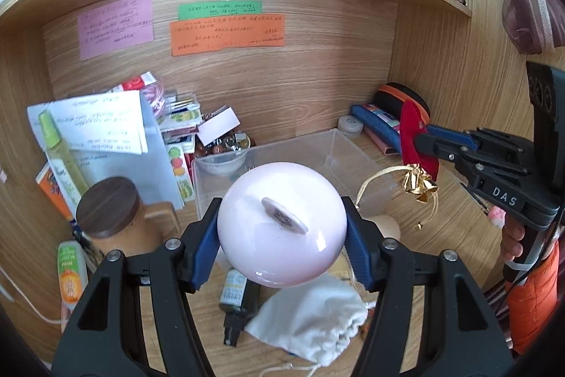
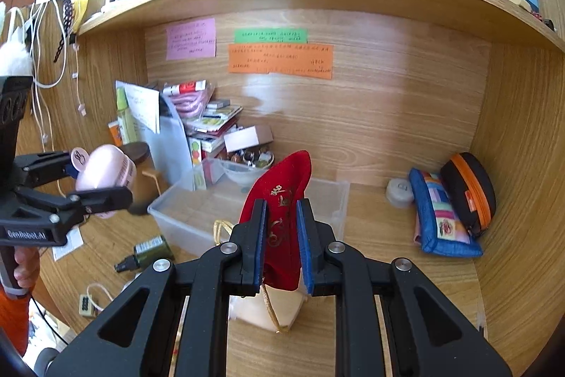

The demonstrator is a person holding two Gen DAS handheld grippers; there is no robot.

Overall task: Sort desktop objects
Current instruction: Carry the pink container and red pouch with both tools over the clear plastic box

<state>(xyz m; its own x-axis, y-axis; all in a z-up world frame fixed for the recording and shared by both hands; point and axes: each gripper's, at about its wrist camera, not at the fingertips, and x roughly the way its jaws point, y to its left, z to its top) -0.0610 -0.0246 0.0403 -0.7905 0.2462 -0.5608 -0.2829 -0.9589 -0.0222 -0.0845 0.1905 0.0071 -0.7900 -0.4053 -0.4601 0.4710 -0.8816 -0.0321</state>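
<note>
Wooden desk [image 2: 388,271]; on it clear bin [image 2: 183,218], white drawstring pouch [image 1: 310,320], dark bottle [image 1: 236,302], blue pouch [image 2: 441,221]

The round case [image 1: 280,225] in the left tongs [image 1: 282,235] was glossy pale pink. The pouch [image 2: 280,221] in the right tongs [image 2: 280,246] was red with gold script, its cord and bells [image 1: 422,186] gold. Both tongs had black arms and blue pads [image 2: 304,246]. Pink [image 2: 191,38], green [image 2: 270,35] and orange [image 2: 280,60] notes hung on the wood-grain back panel [image 2: 388,108]. A drawstring bag [image 1: 310,320] was white.
</note>
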